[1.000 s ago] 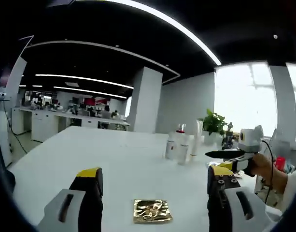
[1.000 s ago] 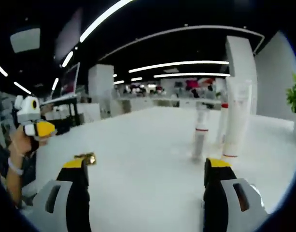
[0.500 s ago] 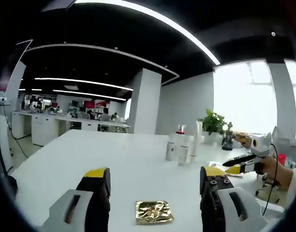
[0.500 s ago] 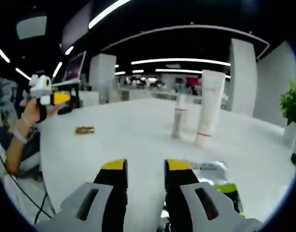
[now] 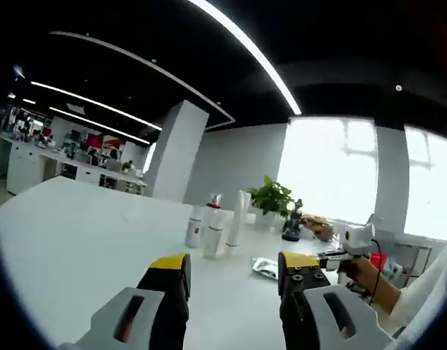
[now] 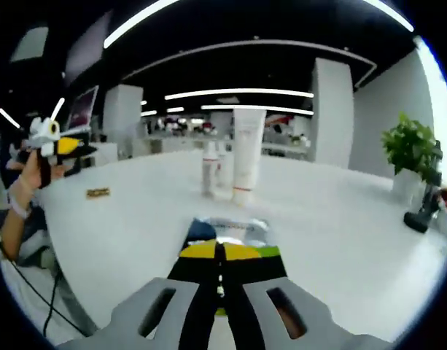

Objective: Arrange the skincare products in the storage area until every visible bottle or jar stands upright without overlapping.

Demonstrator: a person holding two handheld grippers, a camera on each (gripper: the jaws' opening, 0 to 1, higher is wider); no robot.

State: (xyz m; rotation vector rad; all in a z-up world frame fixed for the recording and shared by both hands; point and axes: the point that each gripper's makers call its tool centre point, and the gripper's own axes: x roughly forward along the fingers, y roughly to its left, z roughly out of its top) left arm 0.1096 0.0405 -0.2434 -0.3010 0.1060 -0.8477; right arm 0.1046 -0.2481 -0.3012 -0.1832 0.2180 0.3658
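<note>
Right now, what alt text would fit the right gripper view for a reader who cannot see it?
The right gripper has its jaws together at the near edge of a flat silvery sachet on a white table. Behind it stand a tall white tube and a small bottle; the left gripper shows at far left.

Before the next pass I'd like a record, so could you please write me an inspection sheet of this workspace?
Surface: white table, mostly bare.
Job's things: tube and two bottles upright, close together.
Clutter: silver sachet lying flat; gold packet near the table edge.
Grippers: left hand-held gripper open, holding nothing; right hand-held gripper shut, tips at the sachet, grip on it unclear.
Cables: dark cable hanging below the table edge.
Surroundings: potted plant, bright windows, pillar, open office behind.
</note>
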